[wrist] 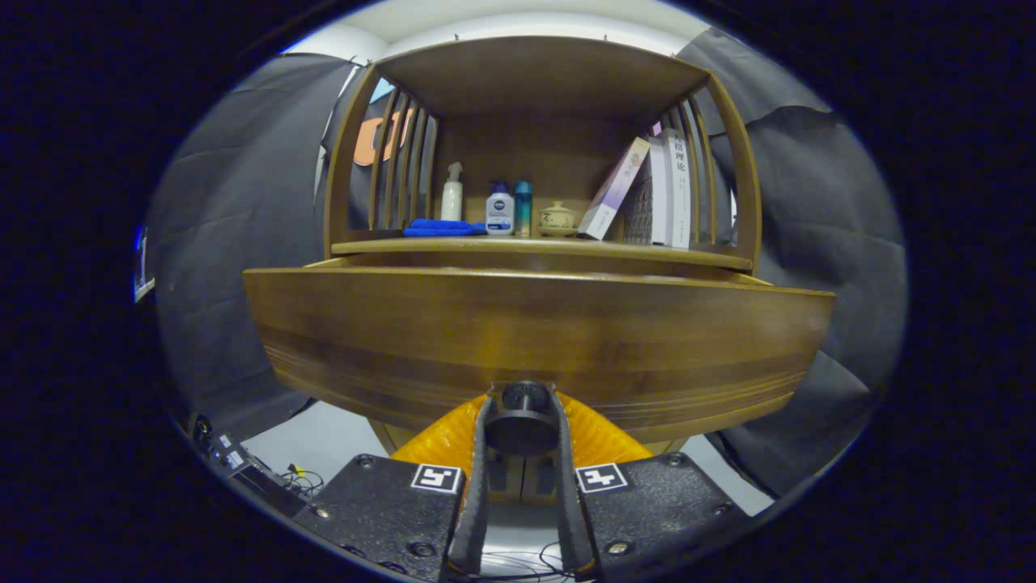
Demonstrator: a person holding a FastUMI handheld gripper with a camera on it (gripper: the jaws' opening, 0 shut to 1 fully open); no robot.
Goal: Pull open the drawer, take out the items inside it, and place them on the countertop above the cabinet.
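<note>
The gripper point(522, 421) has its fingers point(479, 453) closed tight on the round dark knob point(524, 417) of the brown wood drawer point(534, 340). The drawer sticks out from the cabinet, and its inside is hidden. Above it is the counter point(534, 247). On it sit a blue cloth point(441, 228), a white spray bottle point(452, 193), two small bottles point(499, 209), a little pot point(558, 217) and leaning books point(647, 194). Black cloth hangs behind. The floor point(316, 441) below is pale, with cables point(299, 482).
</note>
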